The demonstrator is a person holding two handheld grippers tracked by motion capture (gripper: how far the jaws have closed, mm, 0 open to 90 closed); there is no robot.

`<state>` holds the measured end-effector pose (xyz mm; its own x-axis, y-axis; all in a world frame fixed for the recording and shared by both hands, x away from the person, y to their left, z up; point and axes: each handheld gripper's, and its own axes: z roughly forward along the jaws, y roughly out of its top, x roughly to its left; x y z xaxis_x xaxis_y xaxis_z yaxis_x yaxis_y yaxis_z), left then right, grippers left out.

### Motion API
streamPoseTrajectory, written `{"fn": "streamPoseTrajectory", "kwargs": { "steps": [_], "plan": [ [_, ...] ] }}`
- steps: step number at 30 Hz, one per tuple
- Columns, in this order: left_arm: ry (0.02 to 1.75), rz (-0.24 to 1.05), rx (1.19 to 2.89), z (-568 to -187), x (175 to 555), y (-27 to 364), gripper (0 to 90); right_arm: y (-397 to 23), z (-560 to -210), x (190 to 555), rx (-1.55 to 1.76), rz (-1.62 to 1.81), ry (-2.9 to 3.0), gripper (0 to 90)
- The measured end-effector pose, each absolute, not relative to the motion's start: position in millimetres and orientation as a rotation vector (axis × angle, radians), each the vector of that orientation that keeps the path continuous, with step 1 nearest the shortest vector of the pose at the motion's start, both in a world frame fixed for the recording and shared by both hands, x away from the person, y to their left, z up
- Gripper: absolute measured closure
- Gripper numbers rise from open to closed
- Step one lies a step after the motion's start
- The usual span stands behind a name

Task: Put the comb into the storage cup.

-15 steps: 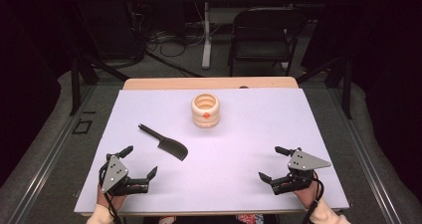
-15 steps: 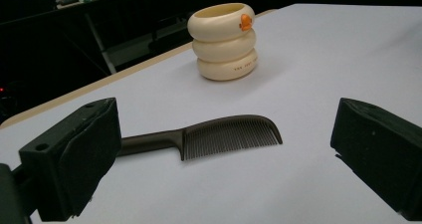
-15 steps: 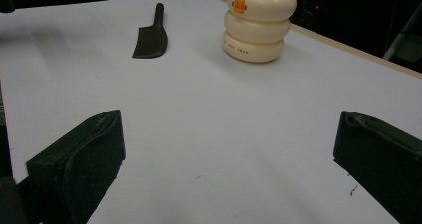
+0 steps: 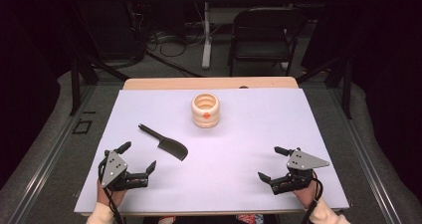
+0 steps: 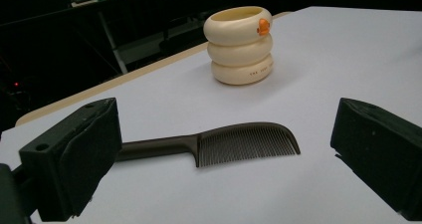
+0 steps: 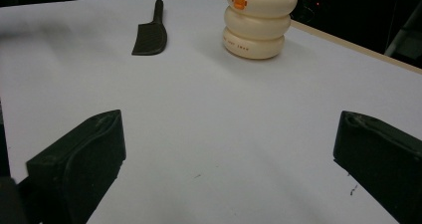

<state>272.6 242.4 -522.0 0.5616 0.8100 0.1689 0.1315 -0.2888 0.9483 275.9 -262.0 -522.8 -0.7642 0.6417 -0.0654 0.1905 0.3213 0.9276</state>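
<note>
Left gripper (image 4: 138, 157), jaws apart, sits just short of the black comb (image 4: 164, 142), not touching.

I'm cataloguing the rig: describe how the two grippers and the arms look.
Both the left gripper and right gripper are black, each with two blocky padded jaws and a grey three-cornered plate with small holes on top. A black cable trails from each. The person wears light, cream-coloured sleeves.

comb (image 4: 166, 143) | dark, flat on white table | near cream ringed holder (image 4: 205, 110)
</note>
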Motion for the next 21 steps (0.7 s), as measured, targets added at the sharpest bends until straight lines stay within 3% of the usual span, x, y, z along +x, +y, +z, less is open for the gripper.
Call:
{"fn": "streamPoseTrajectory", "kwargs": {
  "steps": [21],
  "plan": [
    [0.882,0.857,1.756,-515,324,246,0.2,-261,-524,277,0.739,1.432,2.18,0.0]
  ]
}}
